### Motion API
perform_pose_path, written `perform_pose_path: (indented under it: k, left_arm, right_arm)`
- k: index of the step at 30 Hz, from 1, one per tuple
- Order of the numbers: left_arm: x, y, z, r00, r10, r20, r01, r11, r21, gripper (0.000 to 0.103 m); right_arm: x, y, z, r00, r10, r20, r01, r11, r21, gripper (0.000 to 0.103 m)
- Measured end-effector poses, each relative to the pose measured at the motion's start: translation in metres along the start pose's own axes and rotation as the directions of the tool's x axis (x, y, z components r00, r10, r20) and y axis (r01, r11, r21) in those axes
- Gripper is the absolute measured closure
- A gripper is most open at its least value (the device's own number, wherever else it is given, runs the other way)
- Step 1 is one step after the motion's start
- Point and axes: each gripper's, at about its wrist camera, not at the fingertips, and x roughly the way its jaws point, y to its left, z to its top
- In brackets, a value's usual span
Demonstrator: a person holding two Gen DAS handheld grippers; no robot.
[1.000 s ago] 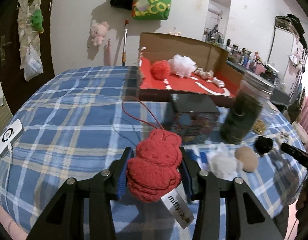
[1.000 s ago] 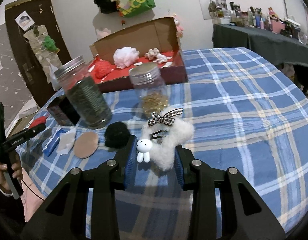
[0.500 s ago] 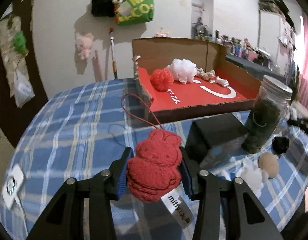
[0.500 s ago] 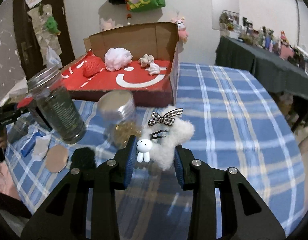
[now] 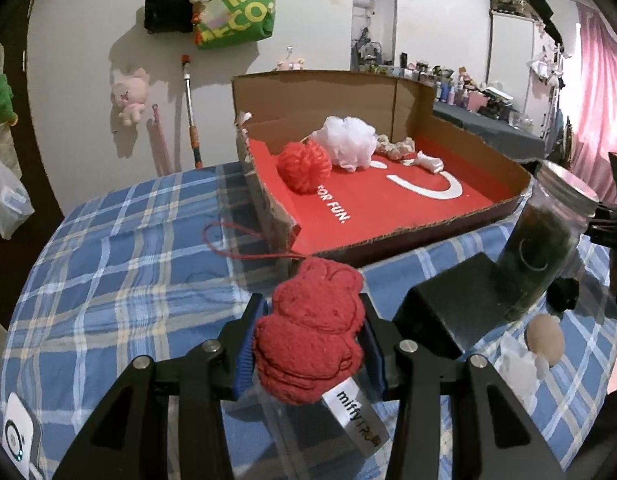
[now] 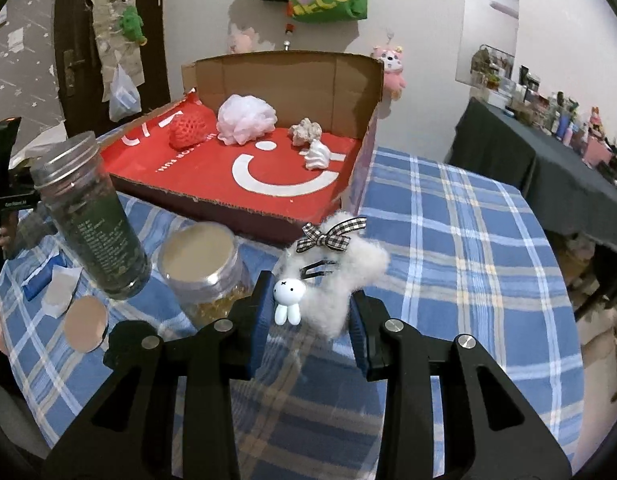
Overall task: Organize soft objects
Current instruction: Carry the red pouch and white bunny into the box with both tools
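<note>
Carrying two soft items toward the cardboard box is the step in hand, judging by how both claws are loaded and aimed at it. At the bottom centre of the left wrist view the left gripper is clamped on a red knitted plush toy, its blue pads pressed into both sides, a "miffy" label hanging below and a thin red cord trailing up toward the box. At the bottom centre of the right wrist view the right gripper is clamped on a fluffy white hair clip with a checked bow and a small white rabbit charm. The cardboard box, red inside, sits in the upper middle of both views on the blue plaid tablecloth and already holds a red knitted ball, a white mesh pouf and a few small pale pieces. A dark glass jar and a shorter jar with golden contents stand in the lower left of the right view, between that claw and the box's near wall. The next move likely calls for lifting each item over the near wall, clear of the jars, and opening the jaws above bare red floor; the loose cord could snag on the torn cardboard edge.
</note>
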Motion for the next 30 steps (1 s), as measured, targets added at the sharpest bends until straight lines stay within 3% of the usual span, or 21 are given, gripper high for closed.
perform_pose_path:
  k: [10,21,30]
  left_arm:
    - [0.000,-0.002,0.014,0.999,-0.035,0.006,0.035,0.999,0.019,0.056]
    - [-0.007,-0.010,0.053,0.994,-0.092,0.059,0.091,0.996,0.015,0.056]
    - [0.028,-0.038,0.101,0.989,-0.147,-0.009,0.147,0.989,0.014,0.056]
  right_arm:
    - [0.007,-0.005,0.018,0.998,0.056,0.019,-0.056,0.998,-0.029,0.070]
    - [0.017,-0.003,0.058,0.991,0.133,0.013,-0.132,0.989,-0.065,0.070]
    - [0.052,0.014,0.110,0.971,0.228,-0.073,-0.232,0.971,-0.049,0.070]
